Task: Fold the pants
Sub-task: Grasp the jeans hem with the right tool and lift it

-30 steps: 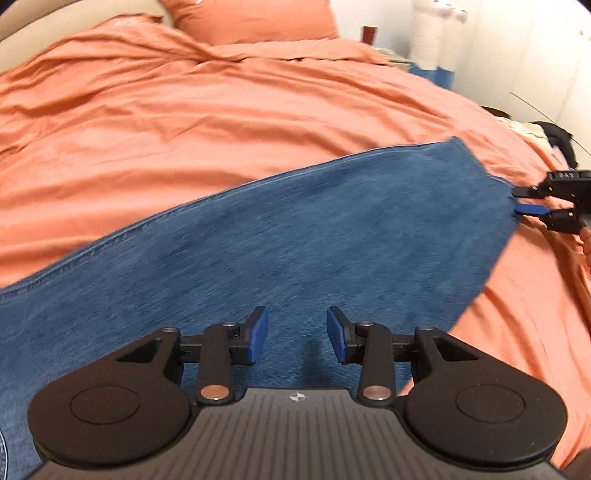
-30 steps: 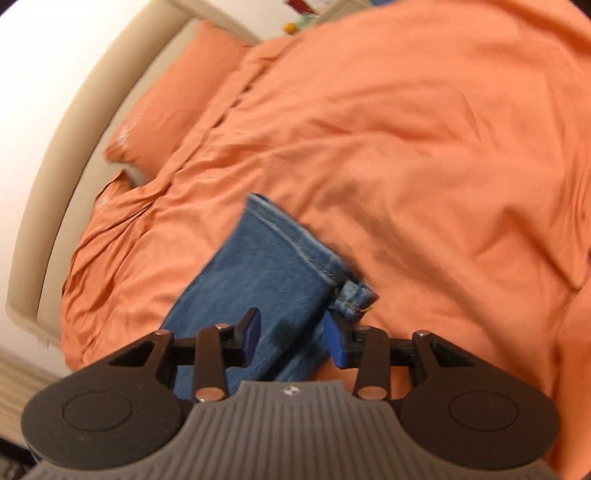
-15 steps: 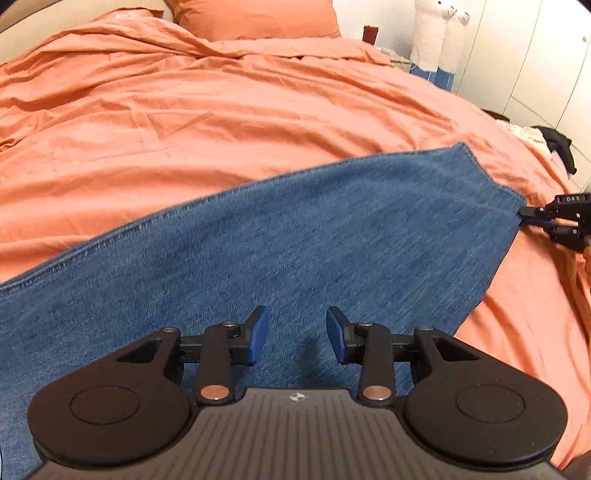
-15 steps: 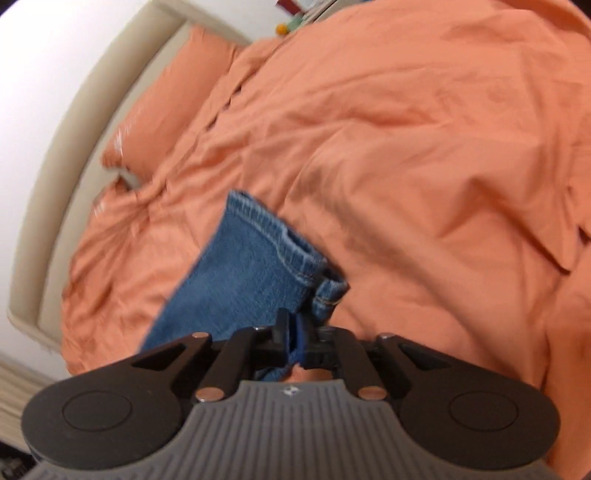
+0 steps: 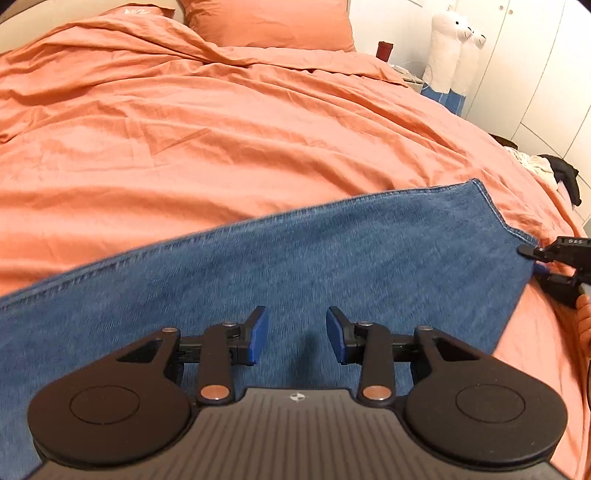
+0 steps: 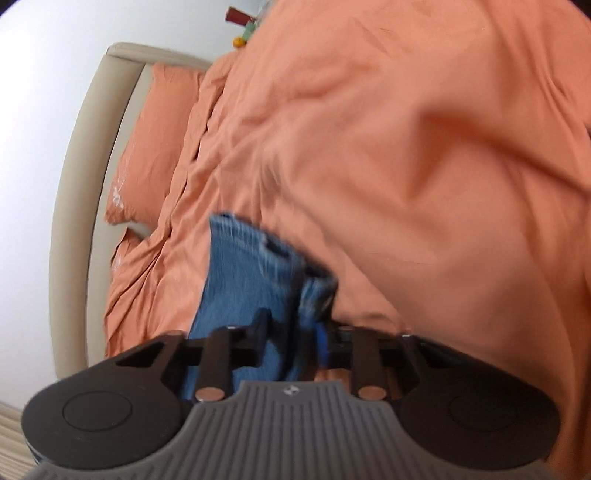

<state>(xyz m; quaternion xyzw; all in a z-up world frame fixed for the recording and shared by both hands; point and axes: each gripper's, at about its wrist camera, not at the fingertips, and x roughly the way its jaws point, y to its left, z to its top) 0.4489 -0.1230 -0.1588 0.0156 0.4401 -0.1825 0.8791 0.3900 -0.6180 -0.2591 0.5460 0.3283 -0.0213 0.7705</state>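
Left wrist view: left gripper (image 5: 297, 334) hovers over the jeans (image 5: 295, 273), jaws wide apart, holding nothing; the leg runs lengthwise left to right across the orange duvet (image 5: 221, 129). Right wrist view, blurred: right gripper (image 6: 293, 341) at the hem, jaws part-open around denim; whether it grips is unclear. It sits nearer the hem.

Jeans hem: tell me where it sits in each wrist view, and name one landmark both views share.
Left wrist: the jeans hem is at far right, at the right gripper.
Right wrist: the hem, blurred, is at lower centre, just above the gripper's fingers.
Shared landmark: orange pillow.
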